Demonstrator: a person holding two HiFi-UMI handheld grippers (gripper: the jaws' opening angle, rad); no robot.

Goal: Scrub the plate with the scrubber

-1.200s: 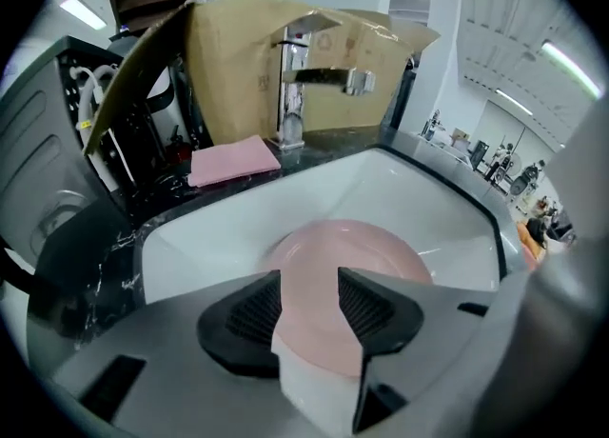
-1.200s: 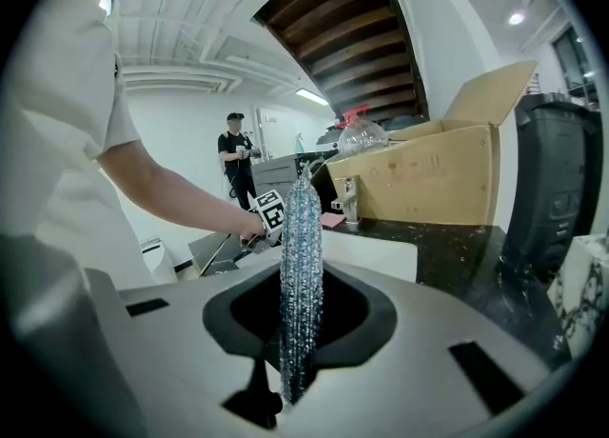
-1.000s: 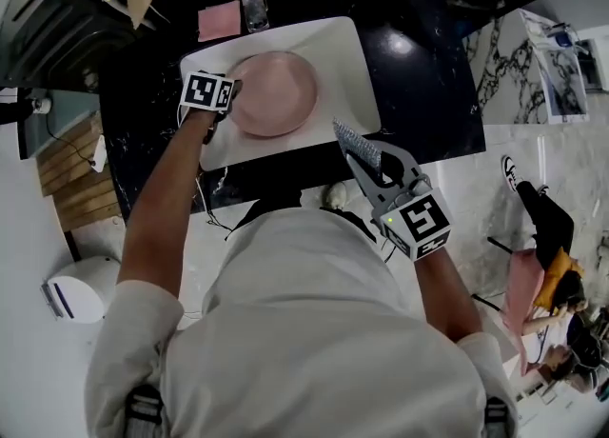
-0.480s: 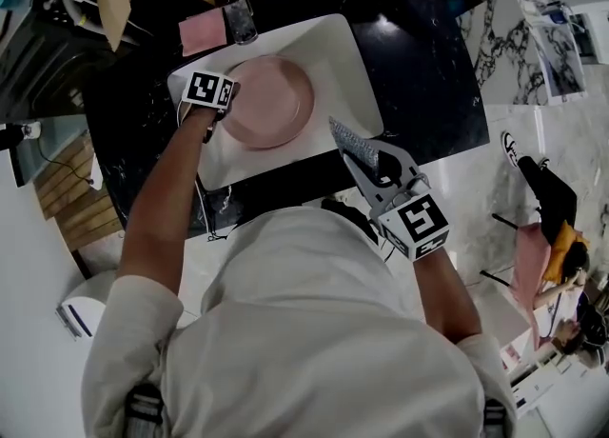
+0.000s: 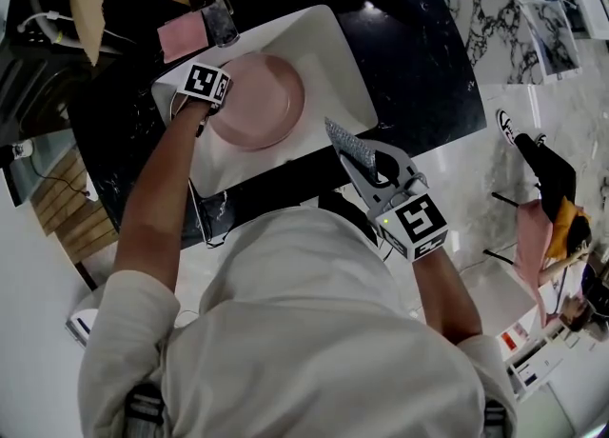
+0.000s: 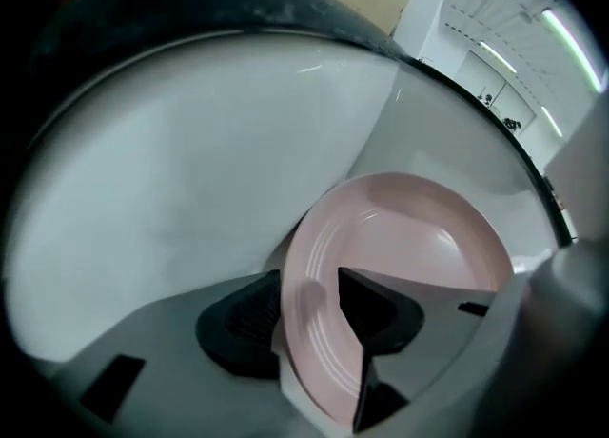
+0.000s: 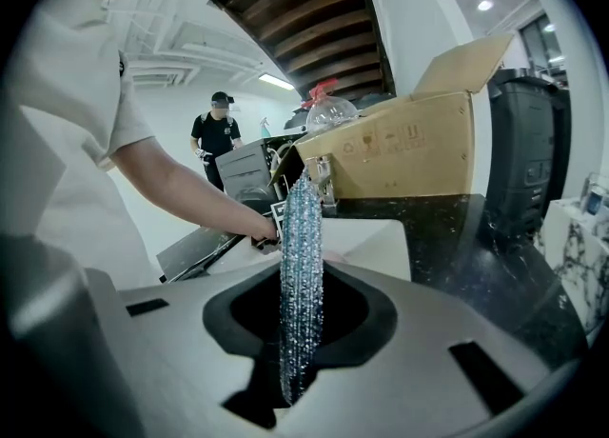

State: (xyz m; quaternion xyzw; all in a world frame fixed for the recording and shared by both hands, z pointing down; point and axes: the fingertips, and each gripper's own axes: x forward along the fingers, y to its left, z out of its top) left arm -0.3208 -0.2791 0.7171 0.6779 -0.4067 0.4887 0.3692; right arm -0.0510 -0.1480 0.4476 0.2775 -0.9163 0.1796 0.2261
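The left gripper (image 6: 314,310) points steeply down at the near-left rim of the pink plate (image 5: 255,101). Its fingers (image 6: 249,317) stand wide apart and astride that rim, one outside the edge and one over the plate's inner face. They do not look pressed onto it yet. This placement reads as a way to pin or tilt the plate so it will not slide in the white basin (image 5: 328,55) during scrubbing.

The right gripper (image 7: 300,312) has its fingers closed on the sparkly blue scrubber (image 7: 303,236). The scrubber is pinched edge-on and sticks out ahead of the fingers, which leaves its free end available as the working part. The plate lies well ahead of and below those fingers, apart from the scrubber. The scrubber hangs over the near edge of the dark table (image 5: 419,74), so scrubbing has not yet started.
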